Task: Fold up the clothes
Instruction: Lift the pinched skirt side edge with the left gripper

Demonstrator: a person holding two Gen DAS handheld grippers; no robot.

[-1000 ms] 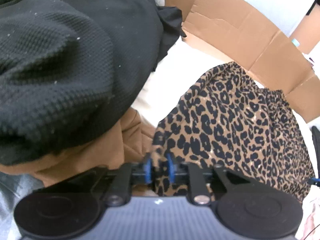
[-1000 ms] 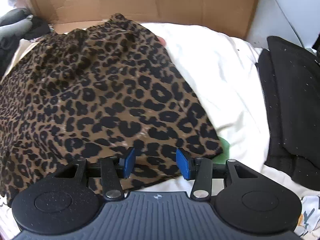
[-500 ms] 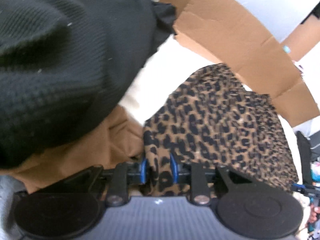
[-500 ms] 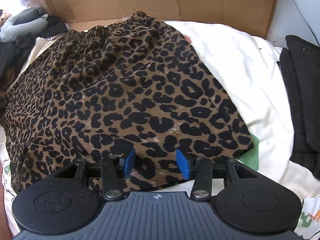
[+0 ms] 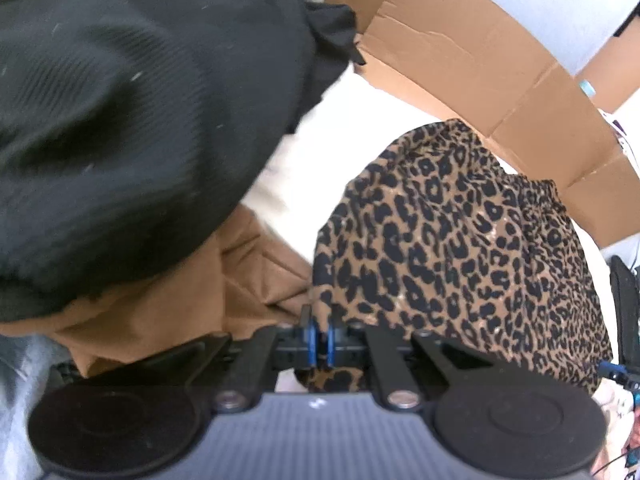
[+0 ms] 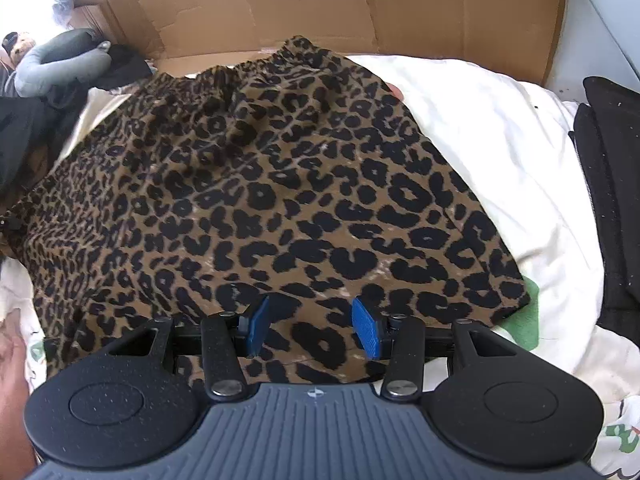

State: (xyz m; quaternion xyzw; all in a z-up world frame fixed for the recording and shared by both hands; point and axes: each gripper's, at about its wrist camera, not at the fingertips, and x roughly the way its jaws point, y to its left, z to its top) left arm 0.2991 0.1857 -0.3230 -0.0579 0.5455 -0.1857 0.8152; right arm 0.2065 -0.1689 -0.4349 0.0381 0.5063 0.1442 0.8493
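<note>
Left gripper (image 5: 319, 342) now pinched, probably on leopard-print garment (image 6: 272, 200) corner, fingers formerly parted; right gripper (image 6: 312, 326) still wide above hem. Fold underway.

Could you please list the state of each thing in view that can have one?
Leopard-print skirt: spread flat, unfolded, one corner pinched.
Left gripper: shut on the skirt's corner.
Right gripper: open, over the skirt's near hem.
Black knit garment: heaped.
Brown garment: crumpled beneath it.
Cardboard box: flattened, upright.

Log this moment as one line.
left gripper: shut on leopard skirt corner | right gripper: open over hem | fold: not started
</note>
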